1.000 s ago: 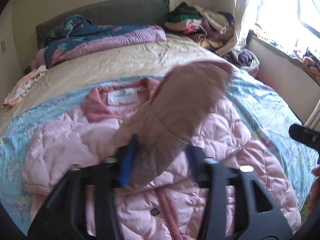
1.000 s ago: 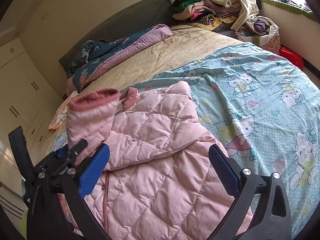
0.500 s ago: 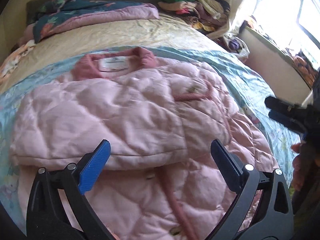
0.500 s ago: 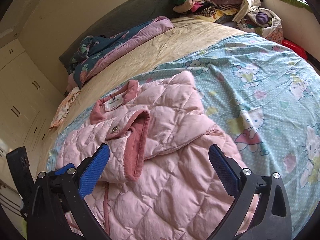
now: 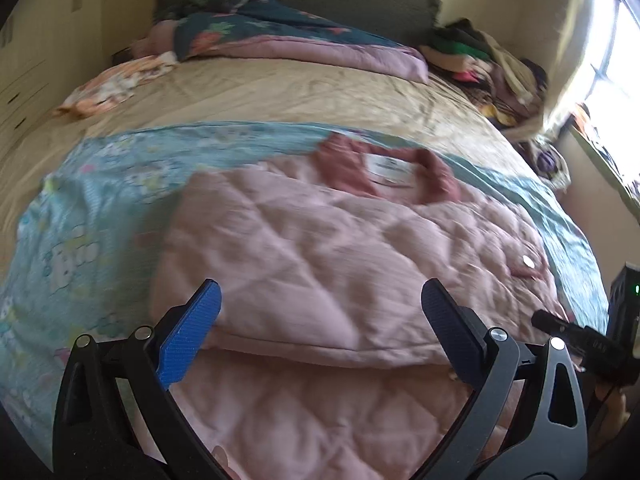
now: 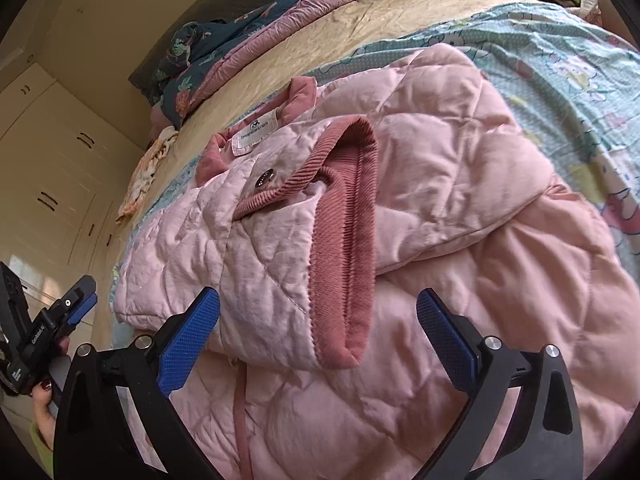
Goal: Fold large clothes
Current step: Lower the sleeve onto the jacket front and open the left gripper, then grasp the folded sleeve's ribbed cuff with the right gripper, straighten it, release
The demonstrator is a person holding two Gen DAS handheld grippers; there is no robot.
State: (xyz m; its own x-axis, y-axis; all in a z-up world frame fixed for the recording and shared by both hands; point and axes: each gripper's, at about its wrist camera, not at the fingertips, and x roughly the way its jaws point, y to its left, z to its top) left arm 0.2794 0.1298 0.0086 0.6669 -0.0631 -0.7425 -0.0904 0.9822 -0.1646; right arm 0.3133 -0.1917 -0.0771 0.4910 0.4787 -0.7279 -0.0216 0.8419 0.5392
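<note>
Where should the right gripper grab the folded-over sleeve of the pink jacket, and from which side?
Probably at the ribbed cuff, the sleeve's free end lying across the pink jacket's front. Its thick, doubled rim stands proud of the quilting. Come from above at the near end, where the right gripper is, jaws open and just narrowing, straddling it without pressing. The left gripper is open, holding nothing.

The bed point(image 5: 304, 96) fills the frame, tan sheet across its middle. Up at the head edge lies a bunched dark floral quilt point(image 5: 256, 24) with a lilac underside, and a pile of mixed clothes point(image 5: 480, 64) crowds the head corner on the window side. A small peach floral cloth point(image 5: 112, 84) sits at the opposite side edge. Over the foot half spreads a blue cartoon-print blanket point(image 6: 568, 64), and on it the pink quilted jacket point(image 6: 440, 152) lies flat, sleeves folded in.
</note>
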